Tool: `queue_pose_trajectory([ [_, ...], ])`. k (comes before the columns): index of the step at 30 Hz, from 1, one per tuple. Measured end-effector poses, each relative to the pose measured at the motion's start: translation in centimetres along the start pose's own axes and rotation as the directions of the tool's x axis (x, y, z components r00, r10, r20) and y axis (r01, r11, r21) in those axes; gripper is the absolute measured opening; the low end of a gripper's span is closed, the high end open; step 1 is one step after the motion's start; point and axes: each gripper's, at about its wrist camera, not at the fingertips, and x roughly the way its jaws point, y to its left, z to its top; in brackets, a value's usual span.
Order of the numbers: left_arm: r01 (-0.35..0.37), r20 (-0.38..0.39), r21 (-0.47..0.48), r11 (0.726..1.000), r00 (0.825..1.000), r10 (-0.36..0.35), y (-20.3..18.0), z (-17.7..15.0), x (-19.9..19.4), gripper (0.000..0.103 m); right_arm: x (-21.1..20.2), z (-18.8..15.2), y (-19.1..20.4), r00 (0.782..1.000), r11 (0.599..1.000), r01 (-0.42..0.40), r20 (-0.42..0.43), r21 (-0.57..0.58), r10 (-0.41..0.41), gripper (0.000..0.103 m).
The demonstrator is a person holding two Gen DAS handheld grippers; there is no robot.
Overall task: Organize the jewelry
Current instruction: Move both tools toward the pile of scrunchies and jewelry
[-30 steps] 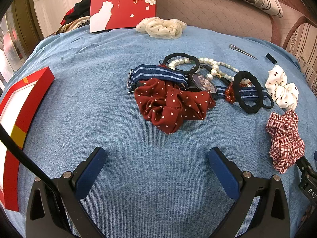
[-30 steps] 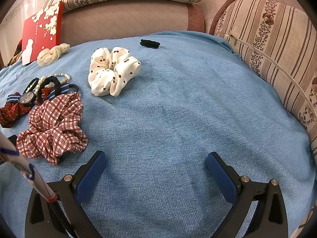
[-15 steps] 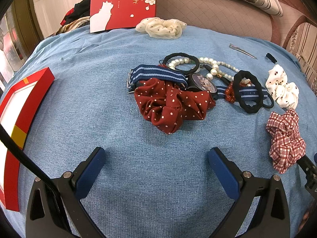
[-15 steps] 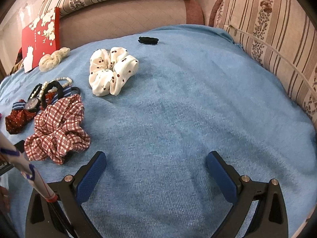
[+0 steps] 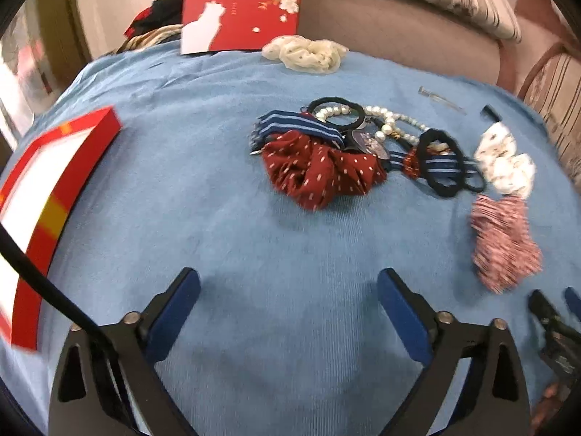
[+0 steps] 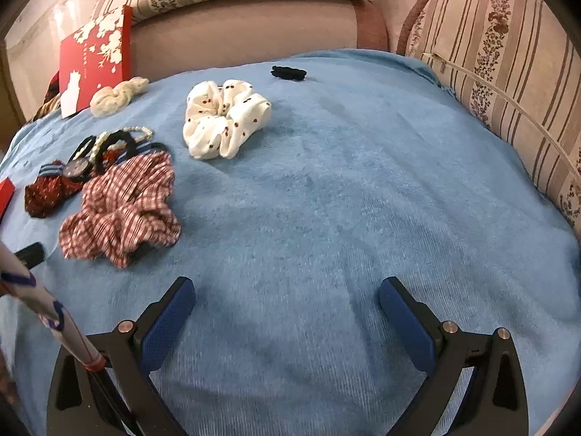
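Both grippers empty over the blue blanket [image 6: 363, 189]: left gripper [image 5: 288, 312] spread wide, right gripper [image 6: 287, 312] spread wide too. Red box [image 5: 54, 196] sits at far left, well apart from the pile. My worry: the dark red scrunchie [image 5: 316, 172] touches the striped band [image 5: 290, 127], pearls [image 5: 385, 123] and black hair ties [image 5: 441, 167]. Grab one and the rest may drag along. Plaid scrunchie [image 6: 123, 207] and white dotted scrunchie [image 6: 225, 116] lie loose, easier picks.

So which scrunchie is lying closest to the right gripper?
The red-and-white plaid scrunchie, just ahead-left of the open right gripper; the white dotted scrunchie lies farther back.
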Motion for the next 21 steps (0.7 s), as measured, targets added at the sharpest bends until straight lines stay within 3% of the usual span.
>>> queue_pose_trajectory([
  [5, 0.001, 0.071, -0.116, 0.993, 0.997, 0.008, 3.9, -3.3, -6.5, 0.096, -1.5, -1.2, 1.1, 0.997, 0.997, 0.075, -0.007, -0.026, -0.075, 0.103],
  [11, -0.026, 0.111, -0.125, 0.992, 0.993, 0.039, 7.3, -6.4, -10.7, 0.096, -6.7, -2.9, 3.3, 0.986, 0.982, 0.157, 0.080, -0.107, -0.149, 0.095],
  [14, -0.073, 0.136, -0.079, 0.994, 0.987, 0.083, 8.0, -7.2, -12.6, 0.096, -10.7, -3.6, 4.5, 0.984, 0.984, 0.139, 0.124, -0.109, -0.125, 0.095],
  [18, -0.063, 0.185, -0.083, 0.995, 0.980, 0.078, 9.5, -7.1, -15.8, 0.096, -15.6, -3.8, 7.3, 0.973, 0.976, 0.128, 0.211, -0.178, -0.089, 0.096],
  [21, -0.047, 0.247, -0.077, 0.996, 0.967, 0.064, 10.7, -7.0, -19.2, 0.097, -19.8, -3.3, 8.9, 0.948, 0.973, 0.118, 0.314, -0.200, -0.051, 0.095],
])
